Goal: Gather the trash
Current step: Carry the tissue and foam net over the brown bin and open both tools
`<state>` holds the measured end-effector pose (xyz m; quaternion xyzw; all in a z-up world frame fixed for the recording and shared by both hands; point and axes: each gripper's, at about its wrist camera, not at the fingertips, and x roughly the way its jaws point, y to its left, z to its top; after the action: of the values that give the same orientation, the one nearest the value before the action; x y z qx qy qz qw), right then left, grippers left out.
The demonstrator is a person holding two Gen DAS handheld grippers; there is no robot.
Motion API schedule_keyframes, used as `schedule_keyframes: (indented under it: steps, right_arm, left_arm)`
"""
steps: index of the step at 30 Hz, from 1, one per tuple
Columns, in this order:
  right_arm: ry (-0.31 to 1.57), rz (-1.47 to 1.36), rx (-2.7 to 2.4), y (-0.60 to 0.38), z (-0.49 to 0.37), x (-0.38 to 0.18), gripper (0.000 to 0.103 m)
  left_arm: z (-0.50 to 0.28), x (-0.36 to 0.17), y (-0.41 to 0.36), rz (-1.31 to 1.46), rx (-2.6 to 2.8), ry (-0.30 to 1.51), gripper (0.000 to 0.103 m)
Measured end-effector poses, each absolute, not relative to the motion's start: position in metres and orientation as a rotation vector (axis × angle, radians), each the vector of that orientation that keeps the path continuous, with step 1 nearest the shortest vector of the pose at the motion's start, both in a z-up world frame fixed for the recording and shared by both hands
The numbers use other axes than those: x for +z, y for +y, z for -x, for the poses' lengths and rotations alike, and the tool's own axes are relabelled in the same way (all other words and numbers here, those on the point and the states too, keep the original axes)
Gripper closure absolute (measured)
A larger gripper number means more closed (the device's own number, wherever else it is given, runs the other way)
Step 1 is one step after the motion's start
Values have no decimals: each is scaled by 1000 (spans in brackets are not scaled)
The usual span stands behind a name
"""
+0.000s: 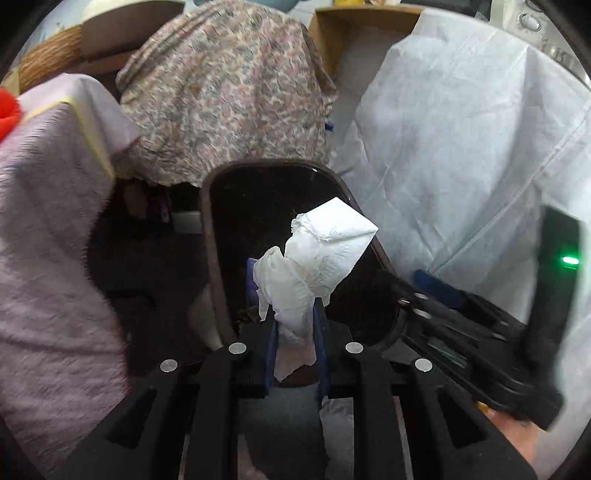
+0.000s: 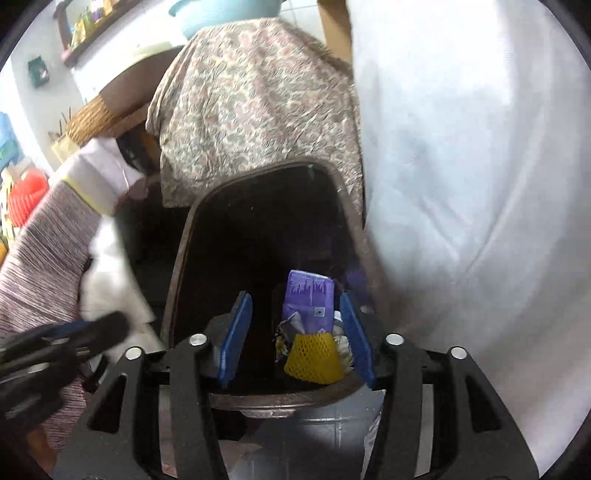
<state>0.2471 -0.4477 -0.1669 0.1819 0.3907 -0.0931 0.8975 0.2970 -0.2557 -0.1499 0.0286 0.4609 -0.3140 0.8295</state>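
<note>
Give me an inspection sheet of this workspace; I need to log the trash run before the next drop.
Surface: nothing seen.
Job's things: dark bin, open; white tissue above its mouth; purple packet and yellow foam net over the bin.
Clutter: floral cloth and white sheet draped behind the bin.
Grippers: left gripper shut on the tissue; right gripper open, blue fingers apart around the packet.
Cables: nothing seen.
Surroundings: wicker basket, shelf, red object.

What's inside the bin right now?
Right wrist view: in the bin lie a purple packet, a yellow foam net and crumpled scraps near the front rim. The rest of the inside is too dark to read, and the bottom is hidden.
</note>
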Motion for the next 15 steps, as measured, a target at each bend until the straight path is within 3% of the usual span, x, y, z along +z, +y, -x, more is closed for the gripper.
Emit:
schedule_keyframes:
  steps: [1,5,12,15]
  right_arm:
    - [793,-386,-200,-450,-243,-163,37]
    - [766,-417,-203,-457,-232,-154,37]
    - [705,-516,-149,-465,-218,-140,35]
    - [681,-546,-138,-468,-216,-136,35]
  left_arm:
    - [-300,-153,-258,-62,-677,987,85]
    - [-315,-168,-277,-44,-734,1053,85]
    - [-320,-173,-282,-11,-734,1047,52]
    - [-313,-166,-274,11,-743,1033,44]
